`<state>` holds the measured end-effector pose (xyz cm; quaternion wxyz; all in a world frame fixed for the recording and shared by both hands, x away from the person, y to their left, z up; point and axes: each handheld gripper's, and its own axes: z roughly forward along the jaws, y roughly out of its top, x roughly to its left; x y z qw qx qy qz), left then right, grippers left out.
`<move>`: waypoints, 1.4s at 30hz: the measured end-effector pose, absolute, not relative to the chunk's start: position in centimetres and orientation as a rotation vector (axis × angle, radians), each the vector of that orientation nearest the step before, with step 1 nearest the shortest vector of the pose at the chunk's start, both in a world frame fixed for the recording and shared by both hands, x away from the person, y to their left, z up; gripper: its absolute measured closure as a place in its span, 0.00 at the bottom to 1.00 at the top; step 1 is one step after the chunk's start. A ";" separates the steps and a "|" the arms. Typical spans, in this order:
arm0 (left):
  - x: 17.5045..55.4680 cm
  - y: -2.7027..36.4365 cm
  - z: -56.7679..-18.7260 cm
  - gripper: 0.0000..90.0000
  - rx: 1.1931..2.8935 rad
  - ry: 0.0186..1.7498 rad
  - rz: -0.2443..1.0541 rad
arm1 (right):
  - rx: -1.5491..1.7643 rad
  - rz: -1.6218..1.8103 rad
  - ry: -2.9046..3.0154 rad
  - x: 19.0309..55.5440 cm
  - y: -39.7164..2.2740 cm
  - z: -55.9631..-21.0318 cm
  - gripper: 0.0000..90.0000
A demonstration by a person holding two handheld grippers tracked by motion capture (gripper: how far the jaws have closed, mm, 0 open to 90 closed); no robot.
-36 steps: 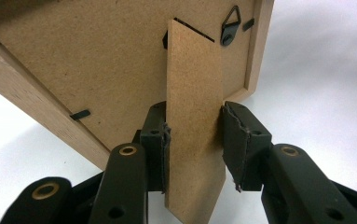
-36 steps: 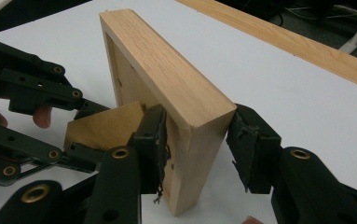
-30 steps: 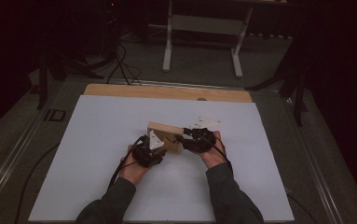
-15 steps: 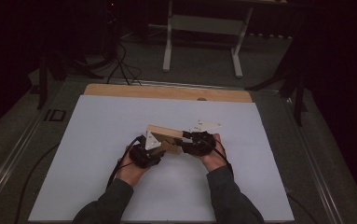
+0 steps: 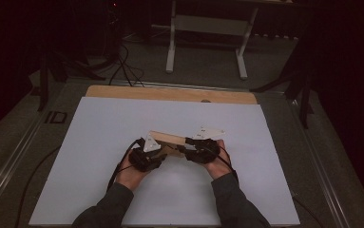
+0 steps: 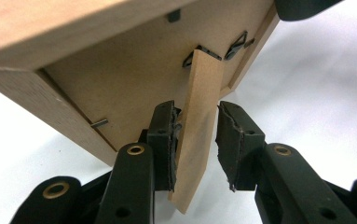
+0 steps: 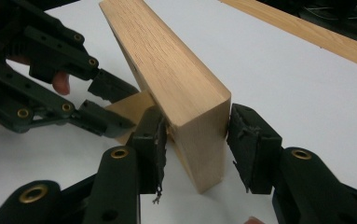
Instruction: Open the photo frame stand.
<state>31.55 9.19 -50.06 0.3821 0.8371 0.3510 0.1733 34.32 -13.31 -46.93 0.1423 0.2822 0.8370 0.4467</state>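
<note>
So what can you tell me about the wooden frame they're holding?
The frame is light wood with a brown fibreboard back held by small metal tabs. A hinged fibreboard stand swings out from the back, between the left gripper pads; one pad touches it and a gap shows at the other. The right gripper straddles a corner of the frame. The frame is tilted over the white table.
</note>
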 end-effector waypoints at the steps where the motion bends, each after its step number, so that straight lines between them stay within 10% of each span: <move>1: 31.5 9.3 -50.1 0.75 2.141 0.894 0.441 | 0.814 1.289 2.415 34.3 -13.3 -46.9 0.63; 42: 29.5 11.7 -51.8 0.70 2.143 0.928 0.319 | 0.796 1.306 2.432 32.4 -13.6 -47.9 0.62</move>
